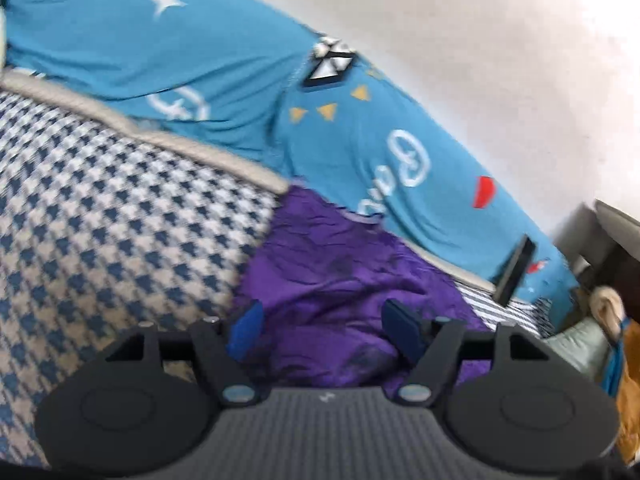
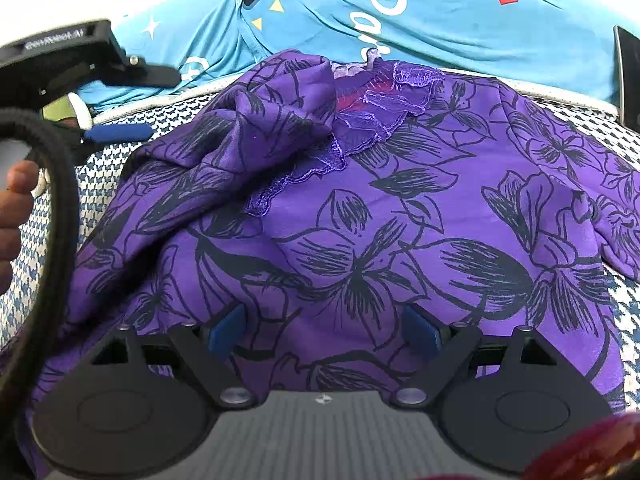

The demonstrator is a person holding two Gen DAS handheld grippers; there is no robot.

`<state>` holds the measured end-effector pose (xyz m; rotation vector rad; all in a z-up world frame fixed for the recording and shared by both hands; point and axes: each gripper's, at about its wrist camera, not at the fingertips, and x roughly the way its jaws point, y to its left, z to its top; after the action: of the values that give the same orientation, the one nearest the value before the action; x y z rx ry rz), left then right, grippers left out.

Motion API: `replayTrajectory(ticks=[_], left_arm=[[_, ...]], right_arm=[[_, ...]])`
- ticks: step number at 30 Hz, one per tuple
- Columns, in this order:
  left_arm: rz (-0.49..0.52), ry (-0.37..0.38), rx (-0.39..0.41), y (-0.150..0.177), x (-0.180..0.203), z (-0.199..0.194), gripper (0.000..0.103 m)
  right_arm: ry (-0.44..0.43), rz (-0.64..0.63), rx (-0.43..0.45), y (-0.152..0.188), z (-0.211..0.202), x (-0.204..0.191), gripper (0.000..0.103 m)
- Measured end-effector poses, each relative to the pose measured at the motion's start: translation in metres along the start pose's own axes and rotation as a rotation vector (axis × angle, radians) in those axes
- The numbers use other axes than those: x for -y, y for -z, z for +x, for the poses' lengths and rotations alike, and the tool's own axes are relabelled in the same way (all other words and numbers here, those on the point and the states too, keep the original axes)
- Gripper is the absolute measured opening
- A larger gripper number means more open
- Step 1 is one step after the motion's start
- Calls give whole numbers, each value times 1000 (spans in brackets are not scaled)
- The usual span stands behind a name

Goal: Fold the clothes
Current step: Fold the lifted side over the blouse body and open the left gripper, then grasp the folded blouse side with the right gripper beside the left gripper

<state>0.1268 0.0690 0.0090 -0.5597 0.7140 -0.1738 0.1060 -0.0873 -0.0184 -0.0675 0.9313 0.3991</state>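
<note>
So the purple floral garment (image 2: 360,216) is lying spread over a houndstooth-patterned cushion surface (image 1: 100,208), looks like a sofa seat, with a blue printed cover (image 1: 224,80) draped along the back behind it. The lace-trimmed neckline (image 2: 376,108) sits at the far end, up against that blue cover, and the hem end runs back toward the right gripper (image 2: 324,332). So from the right wrist view the garment's long axis goes pretty much straight away from the jaws. One side, on the left of that view, is bunched and rolled over onto the body of the garment (image 2: 224,144); the other side lies flatter.

The right gripper's jaws are spread apart with nothing between them, hovering right over the near part of the fabric. Whether the pads touch the cloth is hard to say. The left gripper (image 1: 324,332) also has its jaws apart and empty, and it sits off to the side, over the edge where purple meets houndstooth; its view is blurry. It also shows up at the left edge of the right wrist view, with a hand (image 2: 16,216) holding it.

The right gripper is clearly the nearer one to the main body; the left is closer to that bunched side. Whether this is a fold half done or just how it landed, hard to tell.
</note>
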Motion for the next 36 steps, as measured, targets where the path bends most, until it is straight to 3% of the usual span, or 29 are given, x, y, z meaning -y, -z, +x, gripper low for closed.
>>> replayTrajectory(ticks=[5, 17, 23, 27, 30, 36], left_arm=[[-49, -70, 8, -4, -14, -4, 72], [-153, -182, 3, 8, -41, -45, 81], [-142, -284, -12, 23, -41, -61, 97], [-149, -331, -26, 35, -42, -71, 100], [-183, -341, -47, 45, -48, -77, 100], [-169, -351, -71, 56, -52, -83, 100]], right_arm=[[7, -22, 32, -2, -3, -3, 86], [-62, -103, 238, -14, -37, -25, 82], [-92, -181, 318, -23, -51, -42, 81], [-136, -239, 369, -37, -56, -56, 81], [-157, -318, 385, -47, -47, -72, 81], [-169, -415, 333, -61, -13, -101, 81]])
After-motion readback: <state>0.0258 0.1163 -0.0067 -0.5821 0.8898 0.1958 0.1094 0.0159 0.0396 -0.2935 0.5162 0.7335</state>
